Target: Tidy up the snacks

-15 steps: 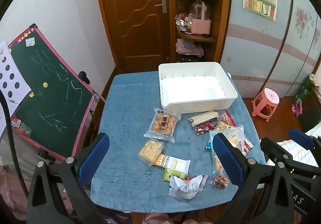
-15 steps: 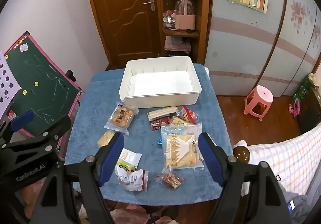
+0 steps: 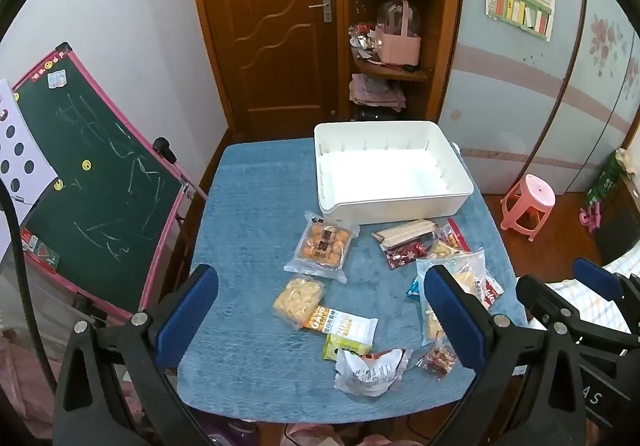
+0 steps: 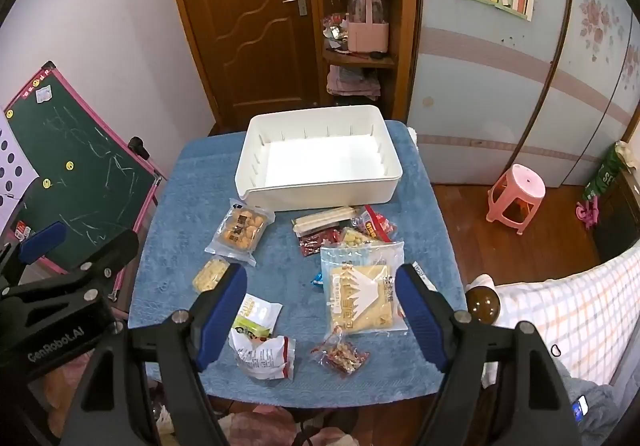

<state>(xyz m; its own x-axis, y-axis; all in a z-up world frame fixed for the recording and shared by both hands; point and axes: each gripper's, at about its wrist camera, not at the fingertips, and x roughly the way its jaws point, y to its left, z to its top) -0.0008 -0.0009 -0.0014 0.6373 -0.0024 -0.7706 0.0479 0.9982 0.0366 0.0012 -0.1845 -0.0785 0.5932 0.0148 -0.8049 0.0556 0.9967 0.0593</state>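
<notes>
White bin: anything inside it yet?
Nothing visible inside the white bin: bare floor and ribbed walls in both views. Only the strip just behind its near wall is hidden. All snack packets, such as the large cracker bag, lie on the blue tablecloth in front.

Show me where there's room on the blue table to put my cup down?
The left strip of the blue table, between the chalkboard and the white bin, is bare. The near-left corner beside the oat packet is bare too. The right half, in front of the bin, is crowded with snack packets.
</notes>
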